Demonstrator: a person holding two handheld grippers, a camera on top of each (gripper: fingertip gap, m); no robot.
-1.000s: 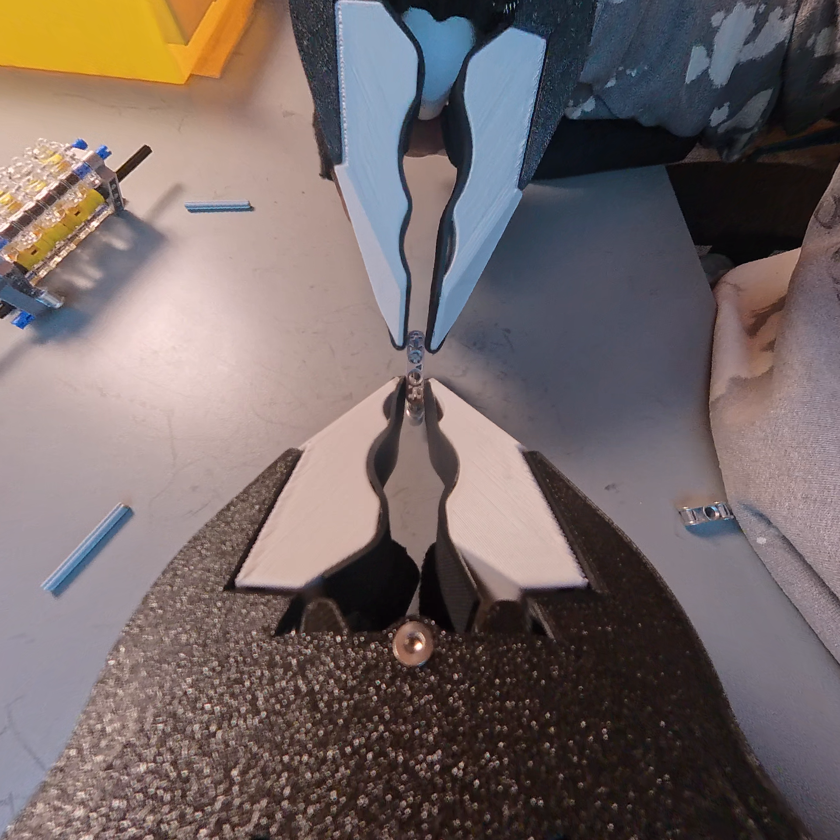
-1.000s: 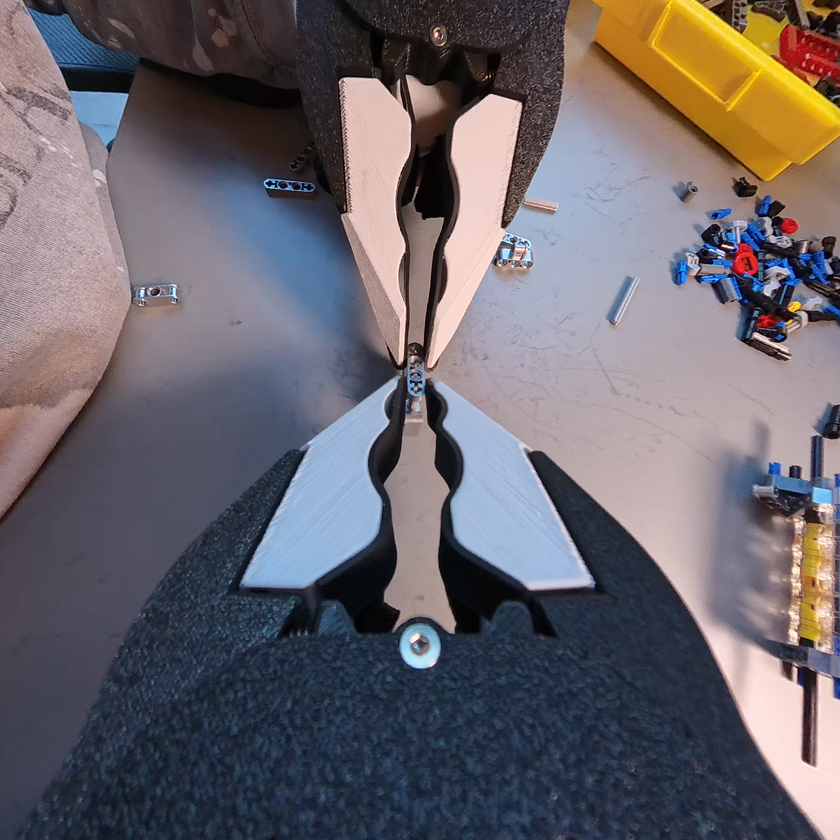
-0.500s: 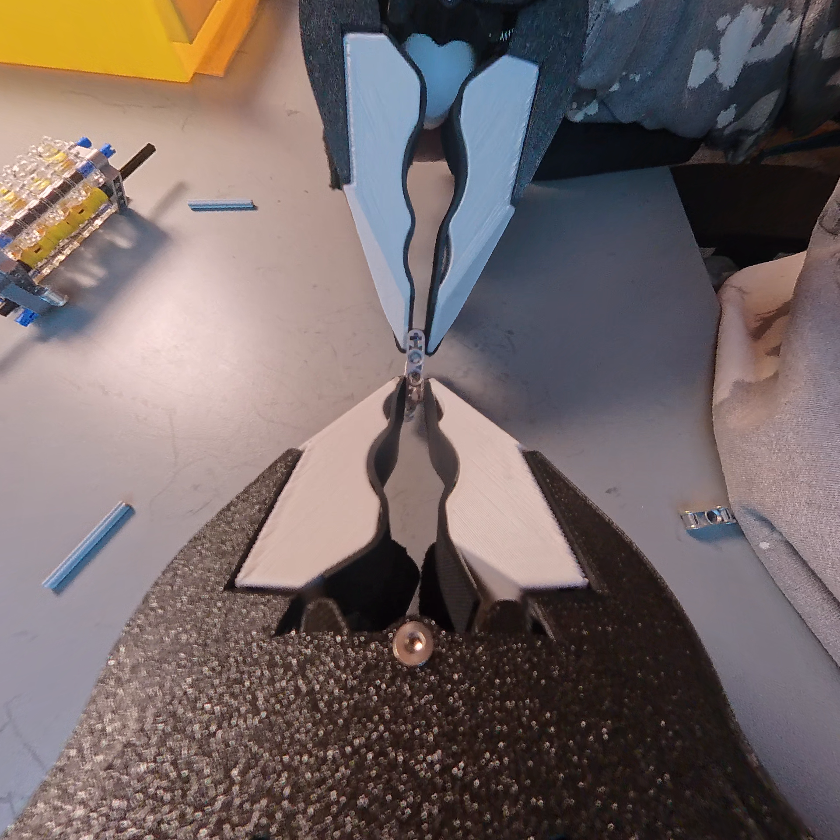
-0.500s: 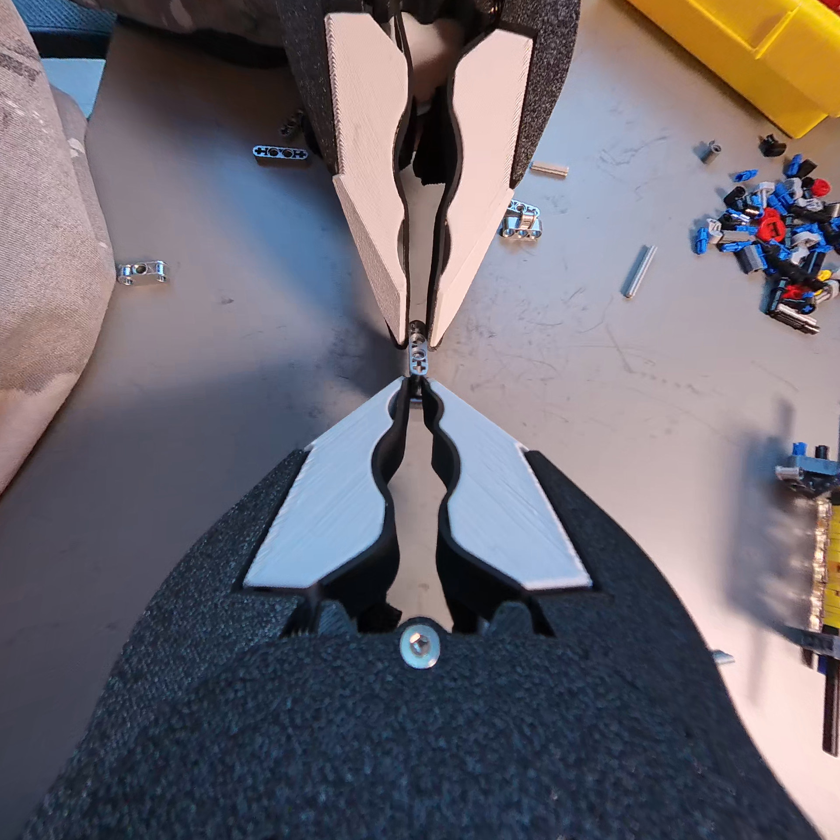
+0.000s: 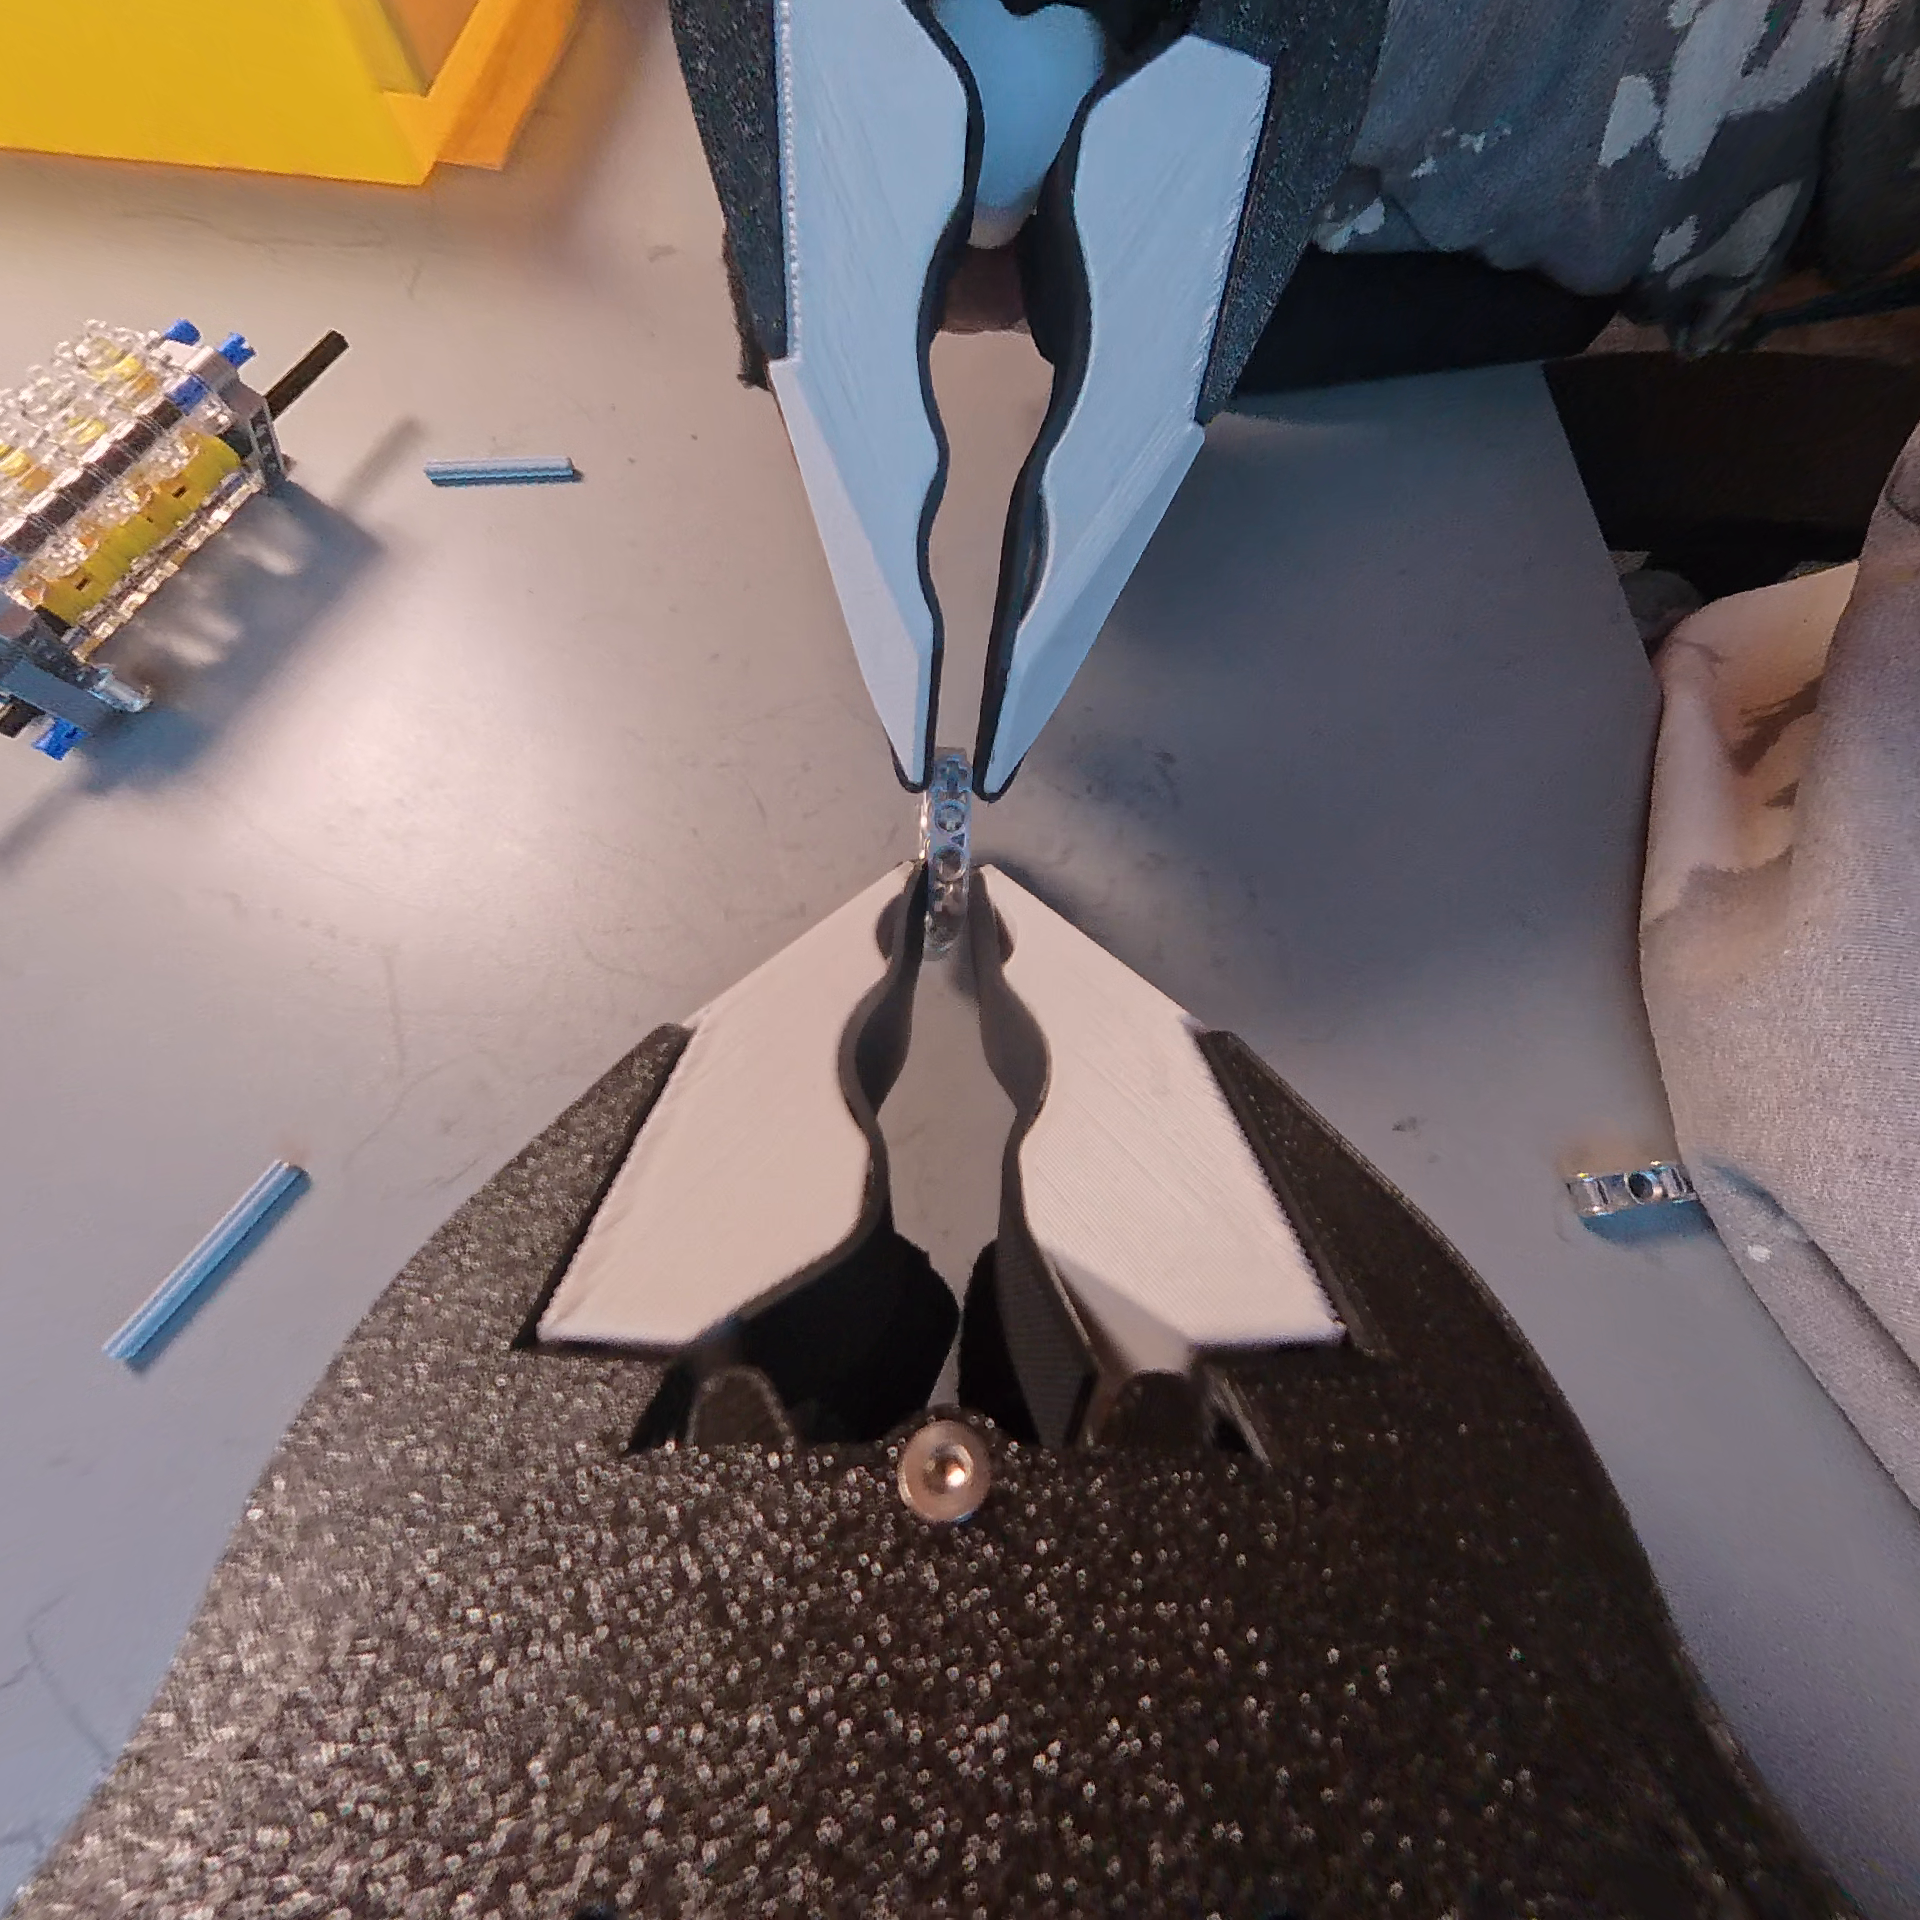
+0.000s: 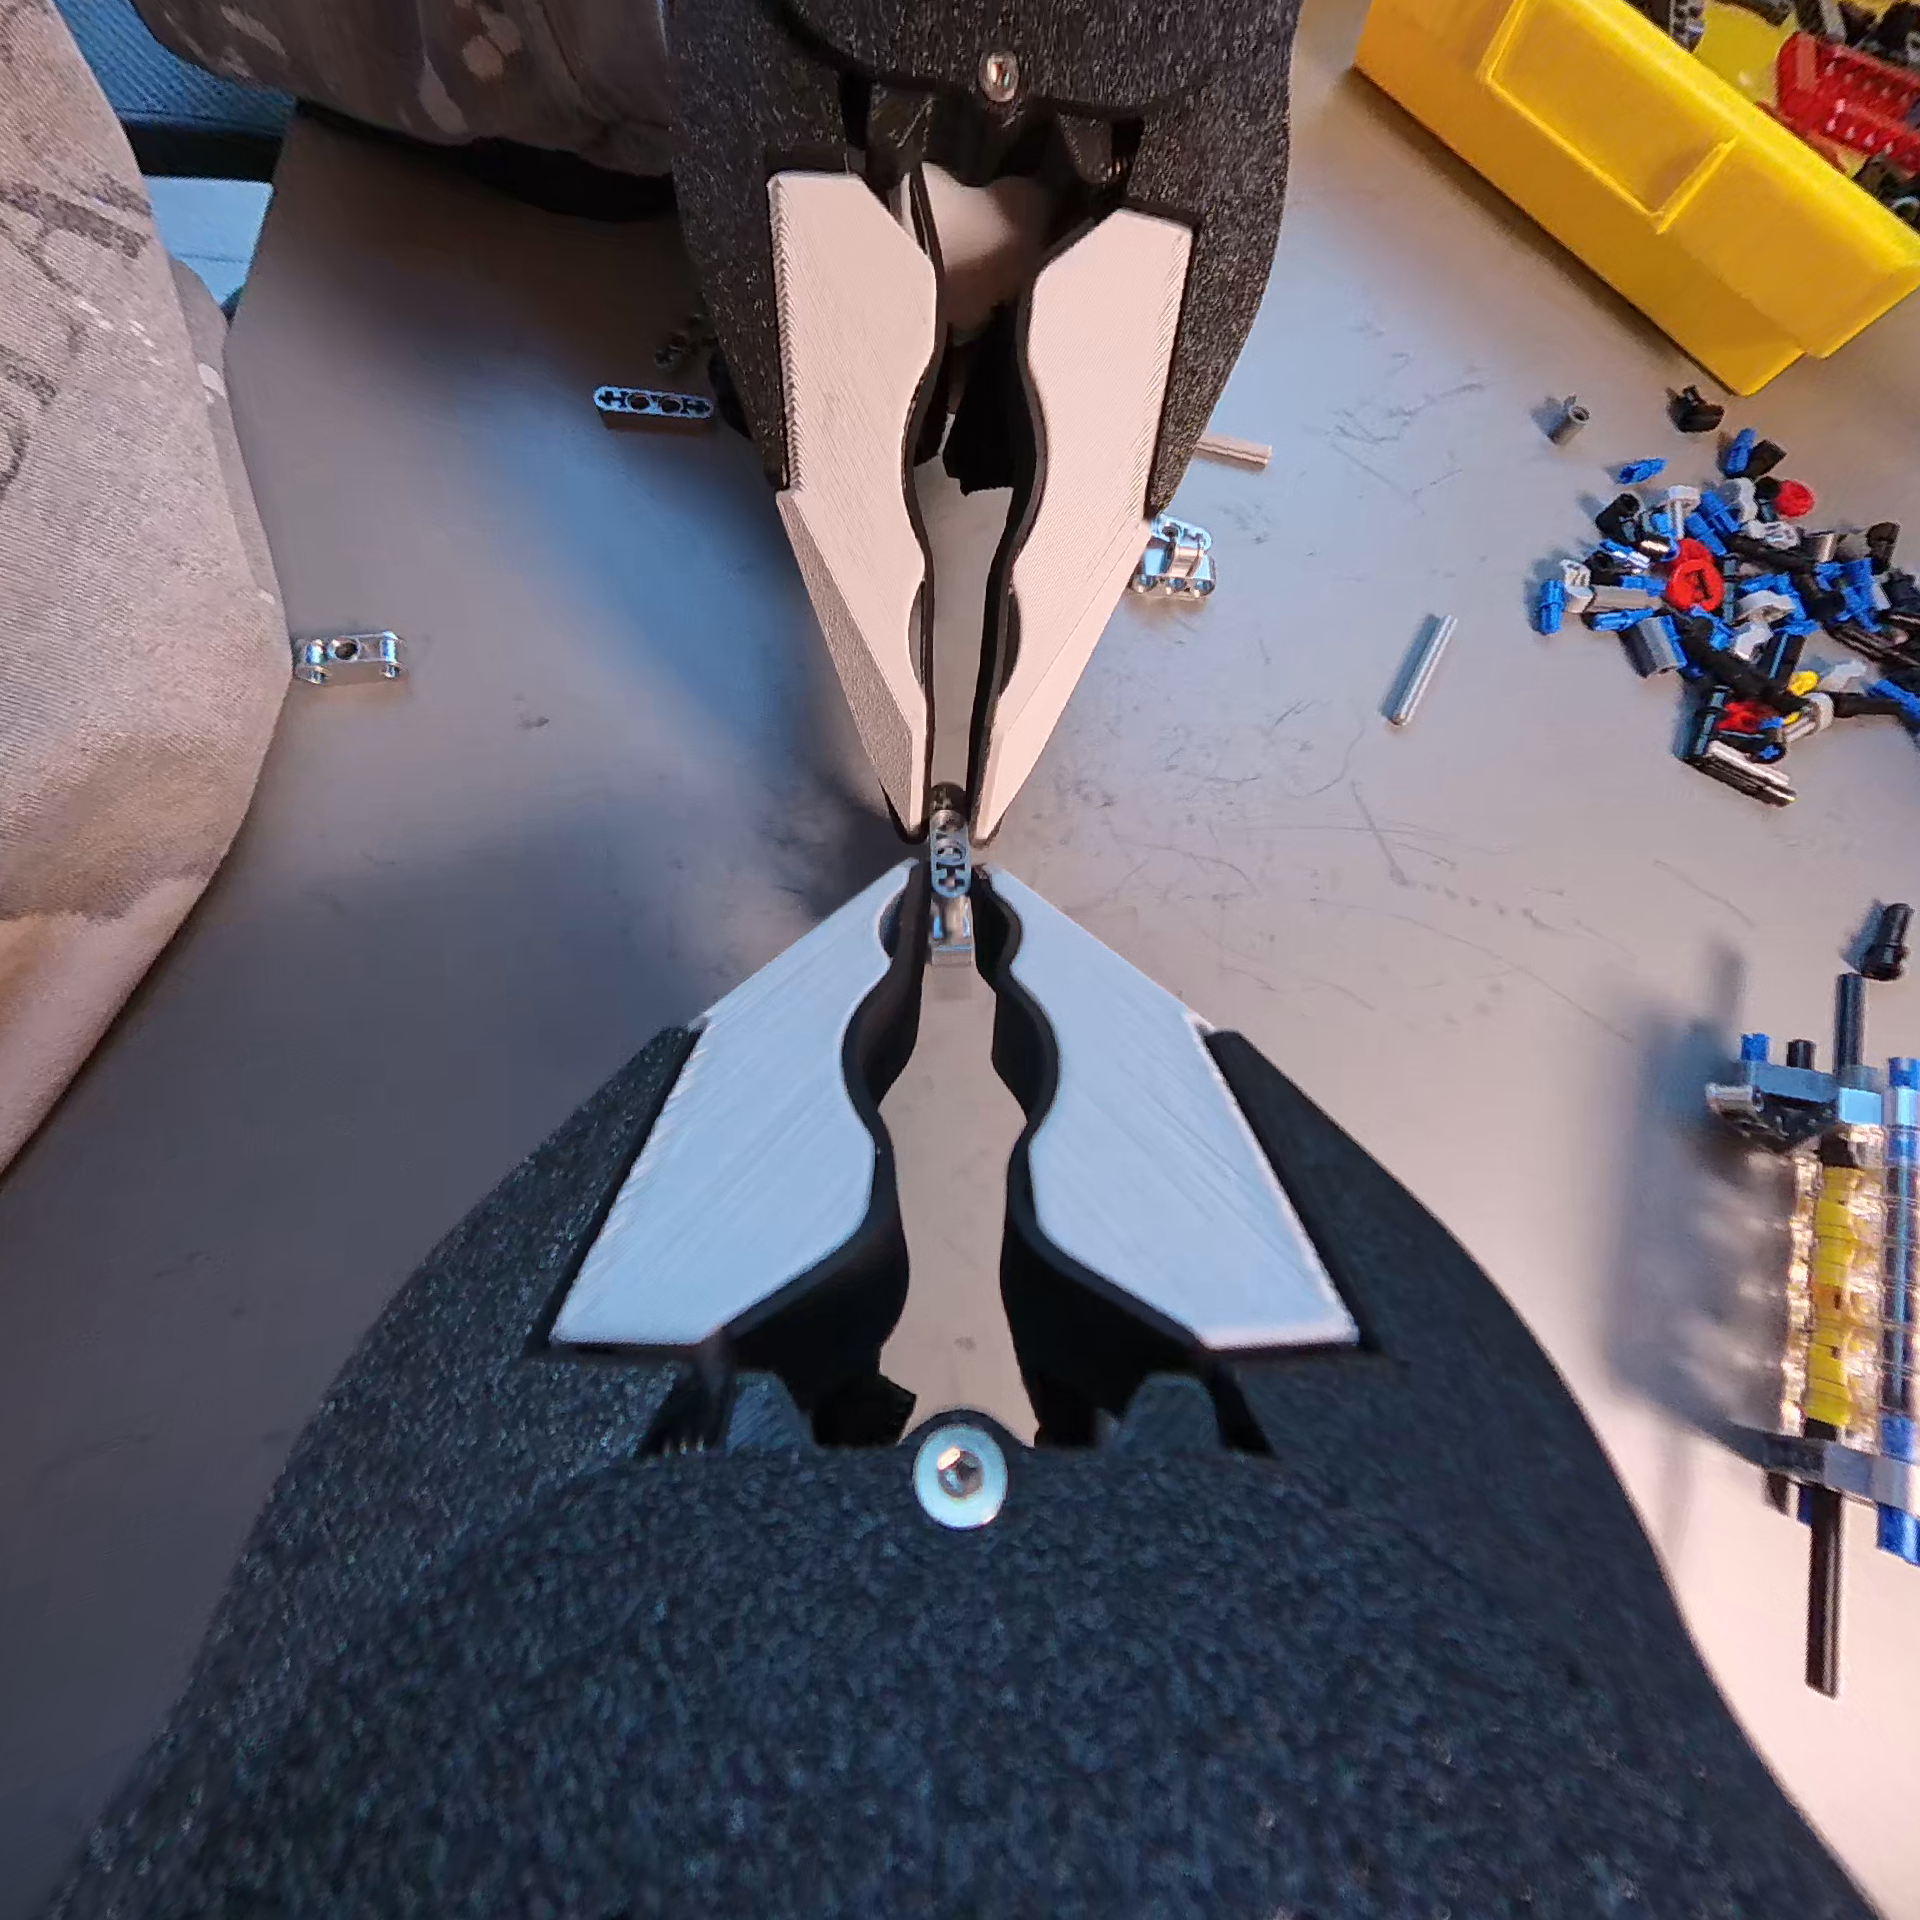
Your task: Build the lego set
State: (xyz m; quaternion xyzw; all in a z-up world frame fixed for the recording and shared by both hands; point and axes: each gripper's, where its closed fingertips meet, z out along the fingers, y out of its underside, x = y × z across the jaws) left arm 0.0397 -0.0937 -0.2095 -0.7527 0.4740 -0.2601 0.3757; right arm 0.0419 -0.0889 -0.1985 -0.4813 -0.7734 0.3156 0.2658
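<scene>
My left gripper (image 5: 951, 885) and my right gripper (image 6: 948, 883) meet tip to tip above the grey table (image 5: 468, 883). Both are shut on a small silver-grey beam with holes (image 5: 951, 826), one at each end. In the left wrist view the right gripper (image 5: 951, 774) comes down from the top. In the right wrist view the left gripper (image 6: 948, 821) comes down from the top, and the beam (image 6: 948, 864) shows between the tips. I cannot tell whether it is one piece or two joined pieces.
A yellow bin (image 6: 1662, 187) stands at the back, with a pile of small blue, black and red parts (image 6: 1745, 613) beside it. A model of clear and yellow bricks (image 5: 114, 520) lies nearby. Two blue rods (image 5: 203, 1257), a silver connector (image 5: 1631, 1190) and a person's sleeve (image 5: 1787, 935) lie around. Left and right tips are no more than a few centimetres apart.
Both grippers stay shut tip to tip on the small beam. The right gripper shifted slightly forward and back. The beam's holed face now shows more clearly.
</scene>
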